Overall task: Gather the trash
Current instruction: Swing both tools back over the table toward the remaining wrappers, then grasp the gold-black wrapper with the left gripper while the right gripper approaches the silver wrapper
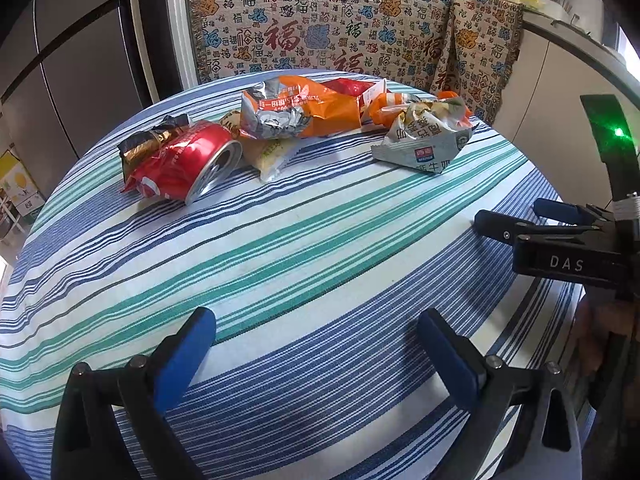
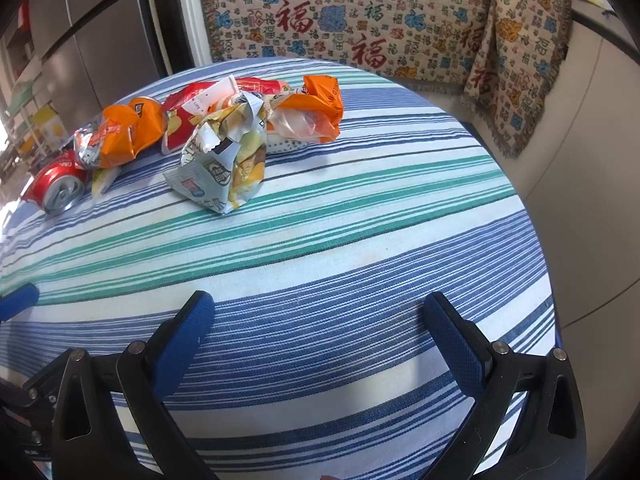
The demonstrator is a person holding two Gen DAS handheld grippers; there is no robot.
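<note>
Both tools stand with their blue pads spread wide and nothing between them: your left tool (image 1: 316,336) hovers over the near part of the striped surface (image 1: 304,248), and your right tool (image 2: 320,328) does the same just beside it, its fingers pointing in from the right edge of the left wrist view. Neither touches any trash yet, which suits an approach: wide jaws let you straddle a crumpled item without nudging the heap first.

All the trash lies in a loose row along the far side of the surface, well apart from both tools. At its left end a crushed red can (image 1: 188,168) lies on its side, its long axis running roughly toward you and to the right, the silver end with the opening facing the left tool. A dark gold-and-black wrapper (image 1: 150,142) is tucked against its far side. An orange and silver snack bag (image 1: 296,110) lies flat next to it, its long axis across your view, resting partly over a pale yellowish packet (image 1: 268,156). Nearest your right tool is a crumpled grey-white milk carton (image 2: 224,160), bunched up into a peak, its flat printed corner toward you. Behind it sit a red bag (image 2: 192,114) and a knotted orange plastic bag (image 2: 316,108).

No bin shows in either view. Judging by reach, the carton suits your right tool and the can your left; grip the can across its body, not along it.
</note>
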